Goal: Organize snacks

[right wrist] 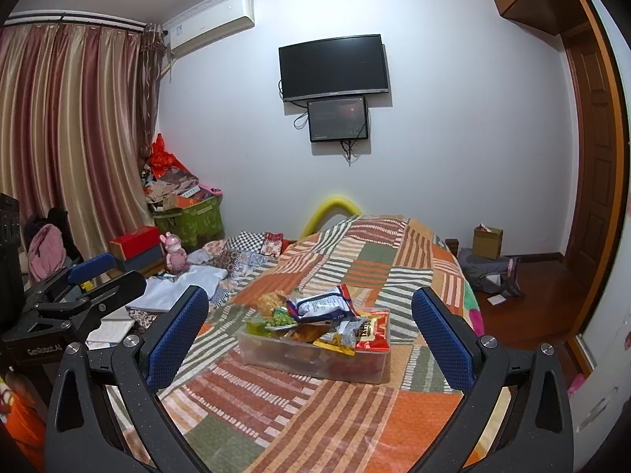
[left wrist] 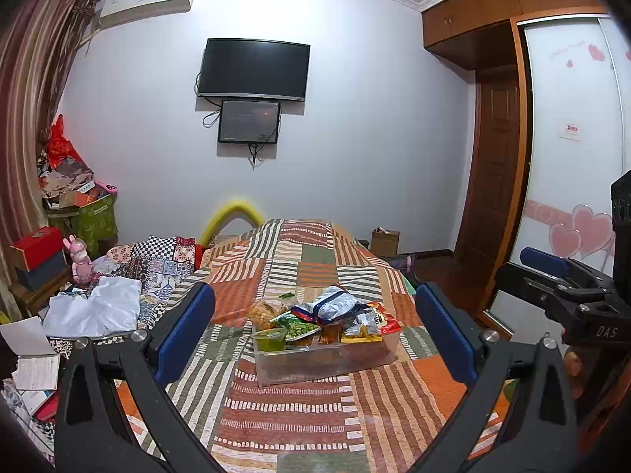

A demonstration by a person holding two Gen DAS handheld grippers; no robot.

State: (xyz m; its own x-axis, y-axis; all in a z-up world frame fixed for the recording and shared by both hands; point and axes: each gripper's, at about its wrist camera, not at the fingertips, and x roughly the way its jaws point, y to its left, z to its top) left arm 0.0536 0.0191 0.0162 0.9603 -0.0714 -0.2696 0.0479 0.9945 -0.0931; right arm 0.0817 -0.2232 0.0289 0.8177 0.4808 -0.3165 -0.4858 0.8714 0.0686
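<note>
Patchwork bed [left wrist: 315, 260]: one clear bin [left wrist: 323, 358] heaped with snack packets [left wrist: 331, 307]. Left tongs [left wrist: 315, 335] and right tongs [right wrist: 309, 339]: both spread wide, empty.

Wall-mounted television [left wrist: 253, 69], striped curtain [right wrist: 67, 118]

Left gripper [left wrist: 314, 333]: two black speckled plastic arms with triangular cut-outs, each carrying two silver round screws and ending in a blue textured pad [left wrist: 185, 331]; seen from the right wrist view, its black body is printed "GenRobot.AI" in pale letters. Right gripper [right wrist: 309, 333]: same build, black arms, silver screws, blue dimpled pads [right wrist: 441, 339]; from the left wrist view its body shows the letters "DAS" and a black ribbed block above. An orange garment [right wrist: 23, 429] shows at the near left edge of the right wrist view.
</note>
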